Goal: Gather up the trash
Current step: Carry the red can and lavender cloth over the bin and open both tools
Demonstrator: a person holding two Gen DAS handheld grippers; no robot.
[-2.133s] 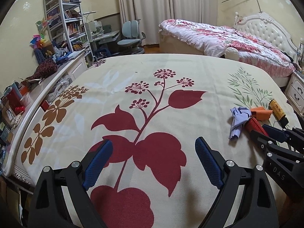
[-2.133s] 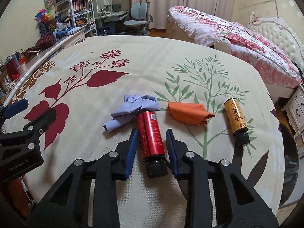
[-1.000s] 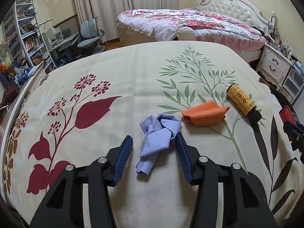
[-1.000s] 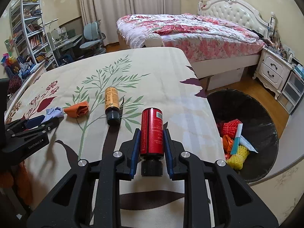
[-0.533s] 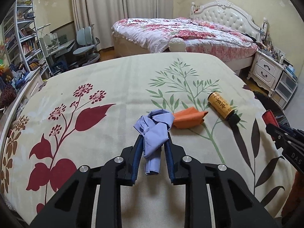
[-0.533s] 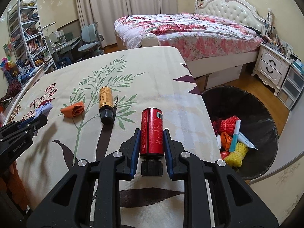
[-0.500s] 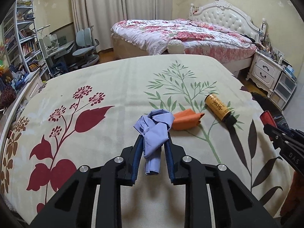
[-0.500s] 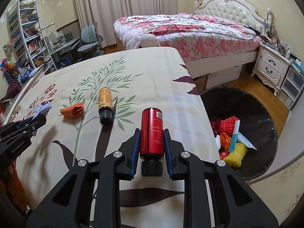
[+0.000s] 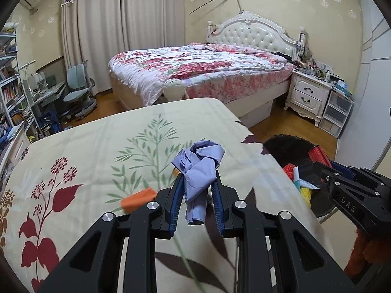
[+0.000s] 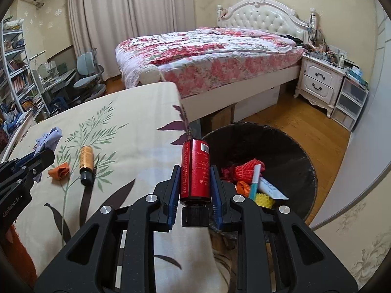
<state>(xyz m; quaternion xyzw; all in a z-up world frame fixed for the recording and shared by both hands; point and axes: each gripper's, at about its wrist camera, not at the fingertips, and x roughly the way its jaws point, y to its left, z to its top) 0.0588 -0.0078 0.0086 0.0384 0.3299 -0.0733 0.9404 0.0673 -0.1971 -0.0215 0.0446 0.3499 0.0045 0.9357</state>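
My left gripper (image 9: 196,183) is shut on a crumpled lilac cloth (image 9: 199,168) and holds it up off the floral bedspread (image 9: 97,151). My right gripper (image 10: 194,171) is shut on a red bottle (image 10: 195,168) with a black cap, held at the bedspread's edge beside the black trash bin (image 10: 288,151). The bin holds red netting, a yellow ball and wrappers. An orange rag (image 10: 59,169) and a gold bottle (image 10: 86,161) lie on the bedspread. In the left wrist view the right gripper (image 9: 325,164) shows at the right, over the bin (image 9: 283,144).
A bed with a pink floral quilt (image 10: 207,48) stands behind. A white nightstand (image 10: 320,83) and plastic drawers (image 10: 349,102) are at the right. Shelves (image 10: 14,68), a desk and a grey chair (image 10: 88,75) line the left. Wooden floor (image 10: 305,127) surrounds the bin.
The left gripper closed on the lilac cloth and lifted it to the right, toward the bin. The right gripper carried the red bottle on to the bedspread's edge beside the bin.
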